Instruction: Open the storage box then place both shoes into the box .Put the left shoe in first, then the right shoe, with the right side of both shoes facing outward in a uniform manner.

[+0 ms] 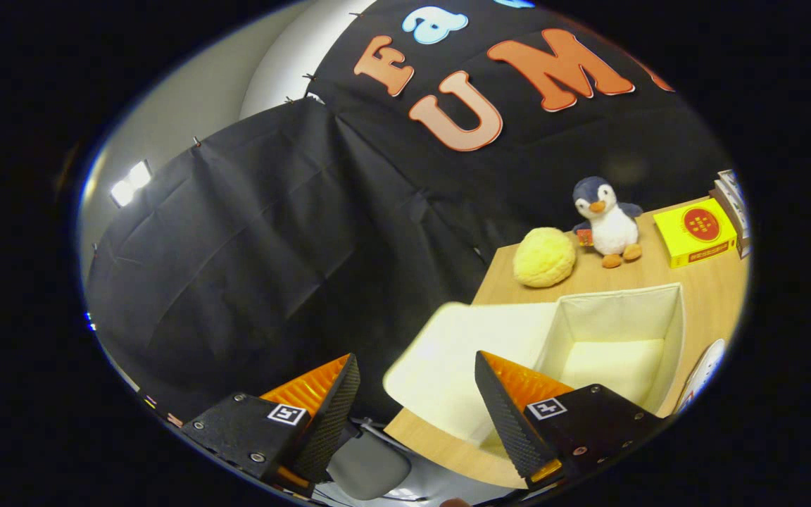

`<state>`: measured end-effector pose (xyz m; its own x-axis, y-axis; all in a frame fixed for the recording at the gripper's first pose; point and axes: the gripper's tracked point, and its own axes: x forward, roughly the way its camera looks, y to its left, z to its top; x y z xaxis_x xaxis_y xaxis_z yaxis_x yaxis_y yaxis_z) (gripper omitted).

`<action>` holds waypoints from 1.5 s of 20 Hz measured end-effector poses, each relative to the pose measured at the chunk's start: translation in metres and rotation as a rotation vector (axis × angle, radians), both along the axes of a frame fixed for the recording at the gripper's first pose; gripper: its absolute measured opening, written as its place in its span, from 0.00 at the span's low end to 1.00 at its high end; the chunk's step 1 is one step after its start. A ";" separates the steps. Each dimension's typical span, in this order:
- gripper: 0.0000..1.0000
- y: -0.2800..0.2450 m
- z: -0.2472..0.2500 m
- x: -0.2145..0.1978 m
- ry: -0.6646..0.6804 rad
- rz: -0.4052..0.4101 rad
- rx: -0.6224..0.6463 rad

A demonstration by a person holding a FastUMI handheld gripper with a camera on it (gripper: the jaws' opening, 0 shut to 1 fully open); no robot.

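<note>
The cream fabric storage box (666,331) stands open on the wooden table (708,289), its inside bare. Its lid (462,359) hangs flipped outward over the table's near-left edge, just ahead of the fingers. My gripper (417,366) is open with nothing between its fingers; it hovers above the table's corner, tilted, with the lid partly behind the right finger. A sliver of a white shoe (705,370) shows beside the box, to its right.
Beyond the box sit a yellow fluffy ball (544,257), a penguin plush (606,220), a yellow carton (695,231) and stacked books (733,201). A grey chair seat (370,465) lies below the fingers, off the table. Black cloth walls the booth.
</note>
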<state>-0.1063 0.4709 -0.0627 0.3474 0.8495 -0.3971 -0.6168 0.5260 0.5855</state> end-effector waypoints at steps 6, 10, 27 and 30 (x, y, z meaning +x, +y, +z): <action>0.98 -0.105 -0.031 0.056 -0.105 -0.252 -0.150; 0.98 -0.190 -0.054 0.083 -0.107 -0.394 -0.269; 0.87 -0.361 -0.228 0.058 0.192 -0.382 -0.801; 0.87 -0.366 -0.249 0.055 0.233 -0.359 -0.853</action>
<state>-0.0511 0.1053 -0.3117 0.3652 0.0997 -0.9256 -0.2519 0.9677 0.0049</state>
